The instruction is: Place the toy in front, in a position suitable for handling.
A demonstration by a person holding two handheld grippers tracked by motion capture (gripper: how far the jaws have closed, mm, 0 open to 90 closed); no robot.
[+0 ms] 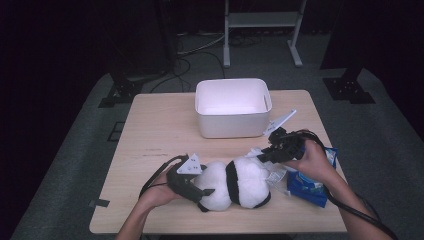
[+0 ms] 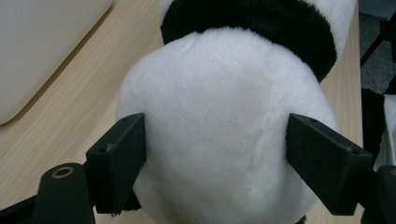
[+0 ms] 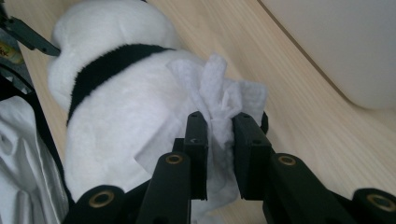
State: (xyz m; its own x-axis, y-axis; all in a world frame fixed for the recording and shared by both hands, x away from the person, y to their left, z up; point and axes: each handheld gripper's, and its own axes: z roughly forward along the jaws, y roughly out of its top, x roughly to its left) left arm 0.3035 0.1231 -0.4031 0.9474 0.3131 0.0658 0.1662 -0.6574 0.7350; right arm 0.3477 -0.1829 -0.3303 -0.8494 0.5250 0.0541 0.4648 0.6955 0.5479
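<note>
Two black grippers, left gripper [image 1: 200,192] and right gripper [image 1: 264,156], each with blocky flat jaws. Brass-ringed holes on the black arms behind the jaws. Small screw holes in the jaw blocks. Grey three-cornered plate on top of each. Thick black cable trailing from each. Bare forearms, no sleeves.

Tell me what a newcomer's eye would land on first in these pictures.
The black-and-white plush panda lying at the table's near edge stands out first, its rounded end squeezed between the jaws of the left claw. Next, the right claw pinches a white wipe against the panda's other end. Behind them stands a white bin.
</note>
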